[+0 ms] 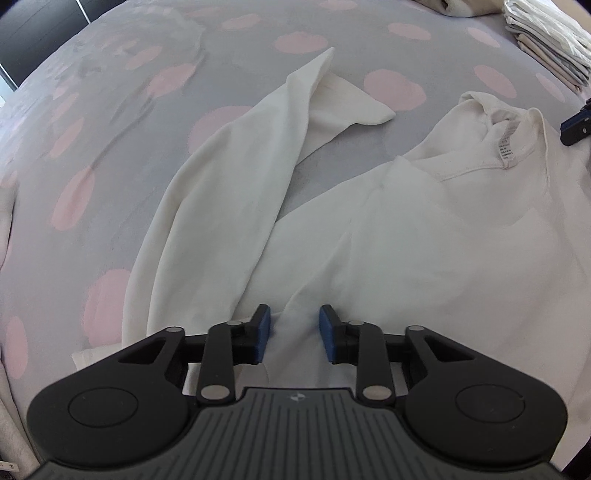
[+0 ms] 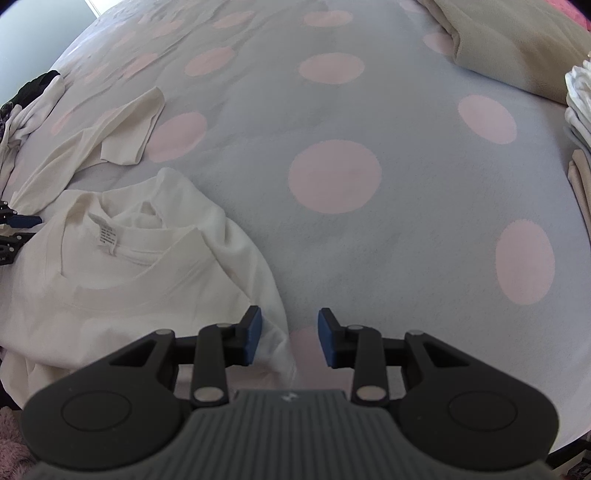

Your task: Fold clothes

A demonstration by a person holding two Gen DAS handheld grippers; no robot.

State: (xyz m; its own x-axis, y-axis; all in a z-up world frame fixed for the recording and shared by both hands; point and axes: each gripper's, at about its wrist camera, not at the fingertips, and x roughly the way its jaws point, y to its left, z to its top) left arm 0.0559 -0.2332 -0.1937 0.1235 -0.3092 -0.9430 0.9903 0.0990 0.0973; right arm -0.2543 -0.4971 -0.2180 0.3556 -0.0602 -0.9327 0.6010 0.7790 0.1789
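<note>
- Across the bed [image 1: 258, 33], on its grey cover with pink dots, we find a white long-sleeved top [image 1: 424, 229] spread out, collar and label toward the upper right of the left wrist view.
- One sleeve [image 1: 236, 173] runs up and left from the body, doubled back on itself near the cuff at upper centre; grey cover shows between sleeve and body.
- Our left gripper [image 1: 294, 334] sits low at bottom centre of its view, over the fabric where sleeve meets body. Its blue pads stand apart with a ridge of white cloth between them; we judge it unclenched, not yet pinching.
- Our right gripper [image 2: 289, 338] hangs at the garment's right-hand edge in its view, one pad over white cloth, the other over bare cover. It is released too, nothing clamped.
- A stack of folded laundry [image 1: 546, 40] lies at the upper right of the left view, well apart from the top.
- Handling, as we judge it: light, soft, limp knit. It will sag and crease wherever unsupported, and may drag on the cover.
- Best hold: pinch a seam or doubled edge, at the shoulder or the side hem, where thicker cloth gives the pads something to bite; a single layer could slip free.
</note>
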